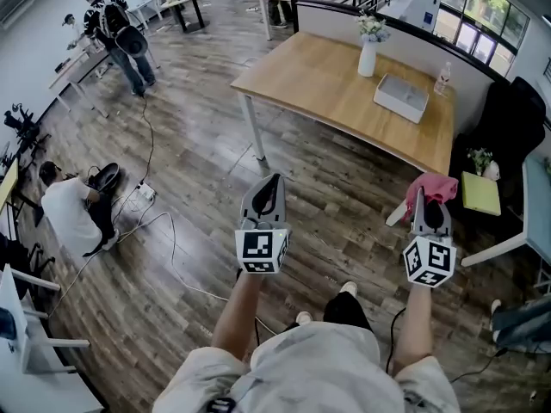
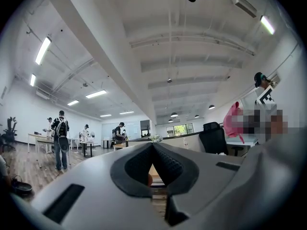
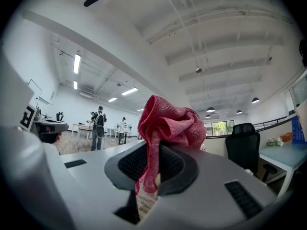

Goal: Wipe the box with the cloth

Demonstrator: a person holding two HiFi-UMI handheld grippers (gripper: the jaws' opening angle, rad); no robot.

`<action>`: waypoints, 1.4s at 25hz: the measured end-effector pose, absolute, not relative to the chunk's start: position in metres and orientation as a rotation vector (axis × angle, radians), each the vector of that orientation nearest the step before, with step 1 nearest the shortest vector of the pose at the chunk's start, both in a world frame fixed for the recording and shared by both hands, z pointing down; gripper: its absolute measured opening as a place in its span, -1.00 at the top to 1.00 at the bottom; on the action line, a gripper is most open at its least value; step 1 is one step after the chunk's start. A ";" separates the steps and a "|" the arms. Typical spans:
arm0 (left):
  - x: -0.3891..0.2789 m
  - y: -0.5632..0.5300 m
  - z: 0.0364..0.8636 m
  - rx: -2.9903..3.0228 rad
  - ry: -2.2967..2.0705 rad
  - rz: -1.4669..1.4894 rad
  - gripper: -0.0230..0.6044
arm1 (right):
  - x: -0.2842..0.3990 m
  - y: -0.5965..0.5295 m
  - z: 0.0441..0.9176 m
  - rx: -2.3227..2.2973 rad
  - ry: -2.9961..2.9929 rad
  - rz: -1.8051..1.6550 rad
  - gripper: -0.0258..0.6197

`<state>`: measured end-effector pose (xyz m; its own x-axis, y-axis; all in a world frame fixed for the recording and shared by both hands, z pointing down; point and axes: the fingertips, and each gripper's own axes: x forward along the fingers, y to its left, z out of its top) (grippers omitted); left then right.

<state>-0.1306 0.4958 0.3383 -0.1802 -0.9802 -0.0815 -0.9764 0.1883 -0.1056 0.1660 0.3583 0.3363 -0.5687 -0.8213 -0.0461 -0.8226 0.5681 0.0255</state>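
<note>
Left gripper (image 1: 273, 183): held up over the plank floor (image 1: 189, 188), jaws pressed together tip to tip, nothing between them.

Right gripper (image 1: 422, 203): held up about level with the left, jaws clamped on a red-pink cloth (image 1: 435, 187). Bulk of cloth bunched above the jaw tips, one fold hanging down between the pads.

White box (image 1: 401, 98): lying flat on the wooden table (image 1: 318, 80), close to its far right edge, between a white vase of flowers (image 1: 368, 57) and a clear bottle (image 1: 442, 77) near the far right corner. Well apart from both grippers and from the cloth; no contact.

Standing person (image 1: 120, 37) and crouched person (image 1: 73, 209) noted at left of room.
</note>
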 end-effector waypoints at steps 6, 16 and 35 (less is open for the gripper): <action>-0.146 0.478 0.347 -1.898 2.354 -0.057 0.90 | 0.152 0.331 0.344 -1.439 2.764 0.054 0.73; -0.136 0.386 0.355 -1.948 2.297 -0.108 0.90 | 0.158 0.256 0.361 -1.489 2.752 0.001 0.73; -0.072 0.200 0.377 -2.144 2.177 -0.132 0.90 | 0.229 0.115 0.402 -1.655 2.704 -0.149 0.73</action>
<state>-0.0716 0.2005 0.3770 -0.0154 -0.9999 0.0010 -0.9927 0.0151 -0.1196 0.2294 0.1146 0.4018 -0.4560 -0.8867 0.0762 -0.8897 0.4521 -0.0634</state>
